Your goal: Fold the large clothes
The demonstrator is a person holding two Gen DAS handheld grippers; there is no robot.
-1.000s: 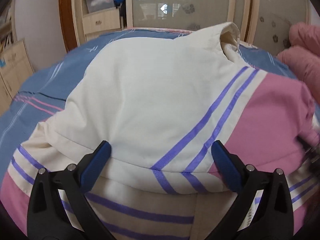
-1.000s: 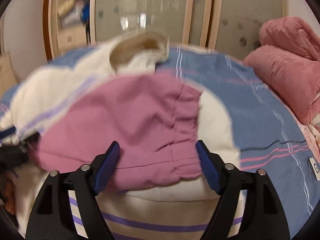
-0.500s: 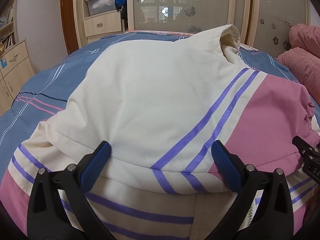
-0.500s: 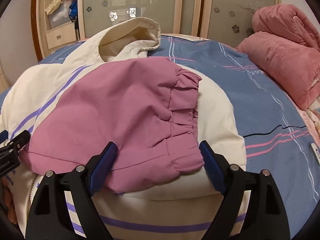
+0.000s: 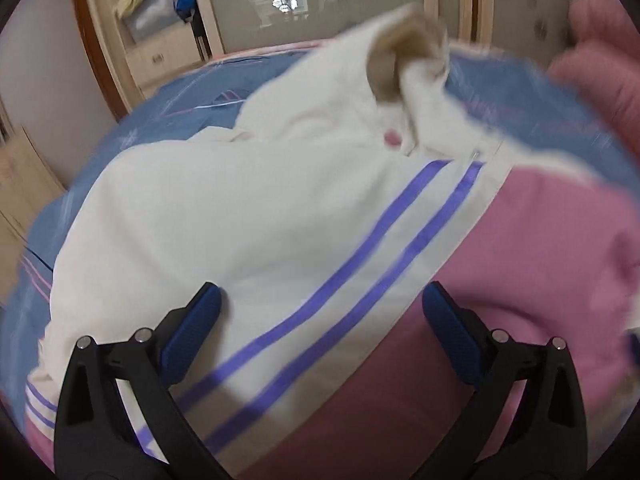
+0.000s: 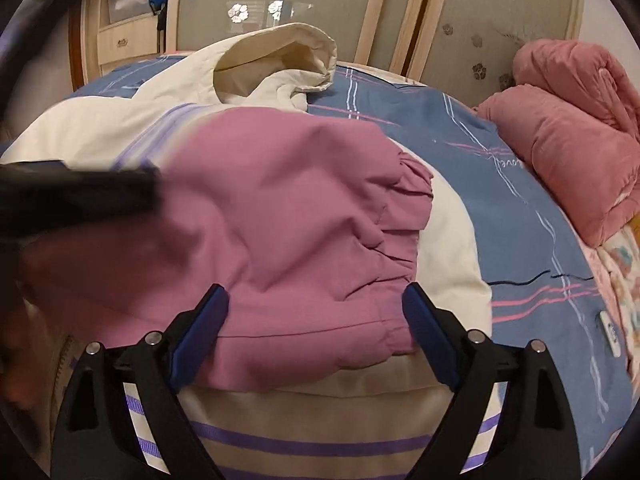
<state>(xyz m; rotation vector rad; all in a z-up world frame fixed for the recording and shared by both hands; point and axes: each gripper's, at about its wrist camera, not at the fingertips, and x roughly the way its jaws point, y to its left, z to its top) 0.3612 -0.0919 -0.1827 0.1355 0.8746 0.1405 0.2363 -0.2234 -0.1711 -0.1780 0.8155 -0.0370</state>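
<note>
A padded jacket (image 5: 240, 208), cream with purple stripes and pink panels, lies folded on the blue bed. Its hood (image 5: 404, 52) points to the far side. My left gripper (image 5: 324, 312) is open and empty, low over the cream and striped part. My right gripper (image 6: 316, 312) is open and empty, over the pink sleeve (image 6: 288, 216) with its gathered cuff (image 6: 404, 216), which lies across the jacket. The left gripper also shows as a dark blur at the left of the right wrist view (image 6: 76, 196). The hood also shows there (image 6: 280, 60).
The blue striped bedspread (image 6: 500, 184) lies under the jacket. A rolled pink quilt (image 6: 568, 128) sits at the right. Wardrobe doors (image 6: 288, 4) and a cabinet (image 5: 160, 52) stand beyond the bed. A small white object (image 6: 610, 330) lies at the bed's right edge.
My left gripper has moved forward and to the right over the jacket, with the view blurred. My right gripper has stayed nearly still over the pink sleeve.
</note>
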